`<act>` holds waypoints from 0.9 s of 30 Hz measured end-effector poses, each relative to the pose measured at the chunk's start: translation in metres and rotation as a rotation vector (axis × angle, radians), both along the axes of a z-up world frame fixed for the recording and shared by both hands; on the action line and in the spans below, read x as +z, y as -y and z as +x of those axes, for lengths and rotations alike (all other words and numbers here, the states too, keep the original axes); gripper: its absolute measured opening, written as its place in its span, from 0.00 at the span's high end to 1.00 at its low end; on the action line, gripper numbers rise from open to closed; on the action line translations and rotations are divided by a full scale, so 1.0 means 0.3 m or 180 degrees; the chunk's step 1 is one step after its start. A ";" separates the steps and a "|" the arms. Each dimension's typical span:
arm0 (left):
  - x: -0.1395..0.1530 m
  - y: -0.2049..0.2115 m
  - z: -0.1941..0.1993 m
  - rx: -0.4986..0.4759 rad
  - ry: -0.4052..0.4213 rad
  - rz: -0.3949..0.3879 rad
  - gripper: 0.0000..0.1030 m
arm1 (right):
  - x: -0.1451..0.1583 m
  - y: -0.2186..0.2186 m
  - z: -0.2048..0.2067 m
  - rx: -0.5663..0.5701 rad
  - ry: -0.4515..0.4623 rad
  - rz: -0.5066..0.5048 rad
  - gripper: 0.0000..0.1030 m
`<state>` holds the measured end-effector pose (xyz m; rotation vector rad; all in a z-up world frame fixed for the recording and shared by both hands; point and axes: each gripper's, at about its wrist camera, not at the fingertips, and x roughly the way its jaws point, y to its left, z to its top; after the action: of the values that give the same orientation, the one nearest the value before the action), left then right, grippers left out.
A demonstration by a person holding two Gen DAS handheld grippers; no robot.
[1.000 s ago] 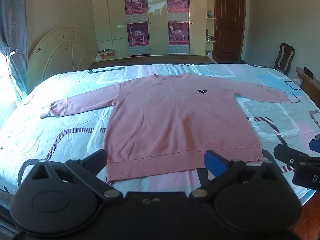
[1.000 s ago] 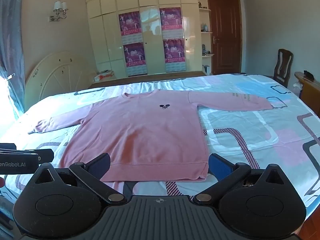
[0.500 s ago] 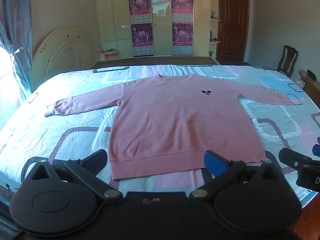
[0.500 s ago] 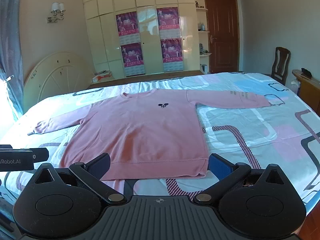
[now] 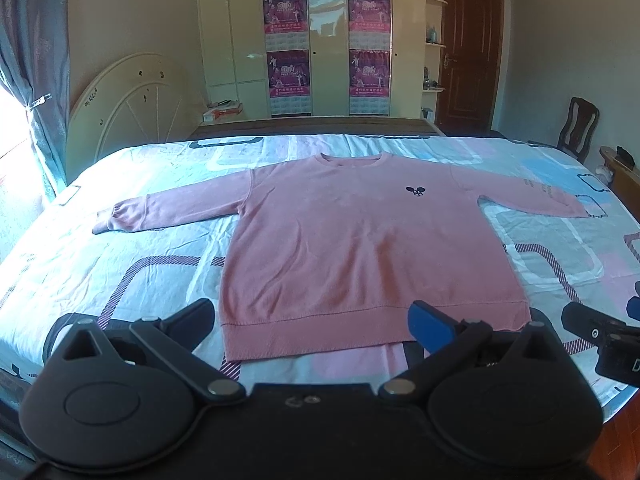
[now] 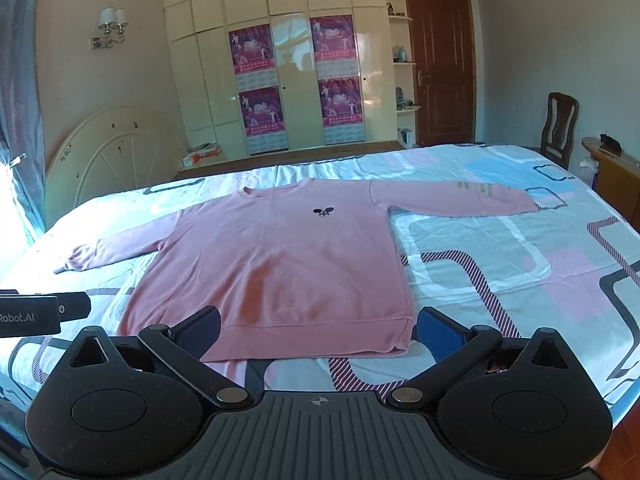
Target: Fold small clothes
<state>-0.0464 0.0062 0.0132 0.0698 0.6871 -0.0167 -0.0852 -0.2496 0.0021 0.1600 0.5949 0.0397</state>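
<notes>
while sleeves spread wide, pink sweatshirt (image 5: 360, 248) lies flat, unfolded.

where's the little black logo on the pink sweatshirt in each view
Left wrist view: the black logo sits right of centre, on the chest of the pink sweatshirt.
Right wrist view: the logo is at centre, just below the collar.
Shared landmark: the brown door, behind the bed at upper right in both.

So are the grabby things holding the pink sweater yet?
No, nothing is held. The left gripper and right gripper are both open, near the hem of the pink sweater, which lies flat.
</notes>
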 end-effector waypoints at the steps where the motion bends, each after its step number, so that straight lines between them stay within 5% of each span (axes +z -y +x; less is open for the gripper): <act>1: -0.001 0.001 0.001 -0.0003 0.0002 0.0010 0.00 | 0.000 0.001 0.000 -0.0003 -0.0003 -0.0001 0.00; 27: -0.010 0.011 0.013 0.0066 -0.0008 0.0006 0.00 | -0.003 0.042 0.005 -0.0070 -0.0020 0.0054 0.00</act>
<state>-0.0425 0.0028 0.0102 0.0644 0.6904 0.0039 -0.0838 -0.2620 0.0011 0.1831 0.5989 0.0230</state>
